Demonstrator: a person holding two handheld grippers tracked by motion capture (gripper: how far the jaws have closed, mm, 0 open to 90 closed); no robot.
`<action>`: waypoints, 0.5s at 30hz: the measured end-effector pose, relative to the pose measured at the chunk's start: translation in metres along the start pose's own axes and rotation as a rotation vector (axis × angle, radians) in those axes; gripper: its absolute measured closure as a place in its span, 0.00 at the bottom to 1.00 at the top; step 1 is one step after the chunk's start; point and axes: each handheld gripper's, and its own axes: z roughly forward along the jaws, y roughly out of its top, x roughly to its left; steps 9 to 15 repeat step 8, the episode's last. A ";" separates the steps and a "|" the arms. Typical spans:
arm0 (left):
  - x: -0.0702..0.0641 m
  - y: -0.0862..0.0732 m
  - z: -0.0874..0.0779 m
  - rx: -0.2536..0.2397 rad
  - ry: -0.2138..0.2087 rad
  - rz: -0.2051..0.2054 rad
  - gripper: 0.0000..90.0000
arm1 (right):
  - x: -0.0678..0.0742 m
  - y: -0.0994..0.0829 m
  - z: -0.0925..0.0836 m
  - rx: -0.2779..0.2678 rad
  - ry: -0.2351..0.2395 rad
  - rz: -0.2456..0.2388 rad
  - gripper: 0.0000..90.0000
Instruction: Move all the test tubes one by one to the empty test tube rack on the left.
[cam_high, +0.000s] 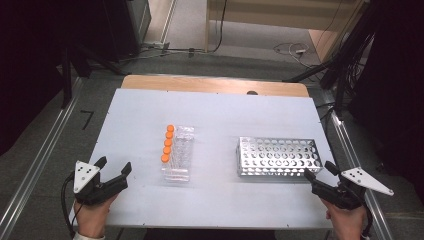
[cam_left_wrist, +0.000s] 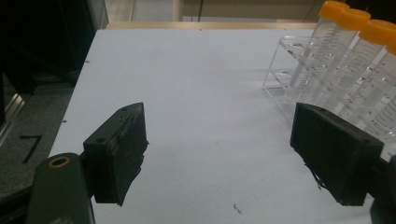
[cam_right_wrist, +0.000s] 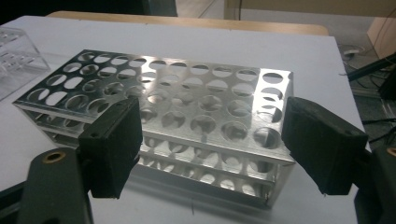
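Nothing is moved yet, I think. Five clear plastic tubes with orange caps (cam_high: 167, 143) stand in the see-through plastic rack (cam_high: 178, 152) in the middle of the white table (cam_high: 215, 107). The shiny metal rack with round holes (cam_high: 276, 156) sits empty to its right. My left gripper (cam_high: 115, 167) and right gripper (cam_high: 320, 169) are both wide open, holding nothing. All five tubes are left to carry.
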 end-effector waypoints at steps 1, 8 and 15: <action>0.001 -0.001 0.001 0.002 0.007 -0.004 0.21 | -0.002 -0.001 0.000 0.002 -0.008 0.004 0.21; 0.013 -0.011 0.013 0.069 0.038 -0.028 0.19 | -0.017 -0.008 -0.002 0.001 -0.032 0.023 0.19; 0.013 -0.011 0.013 0.069 0.038 -0.028 0.19 | -0.017 -0.008 -0.002 0.001 -0.032 0.023 0.19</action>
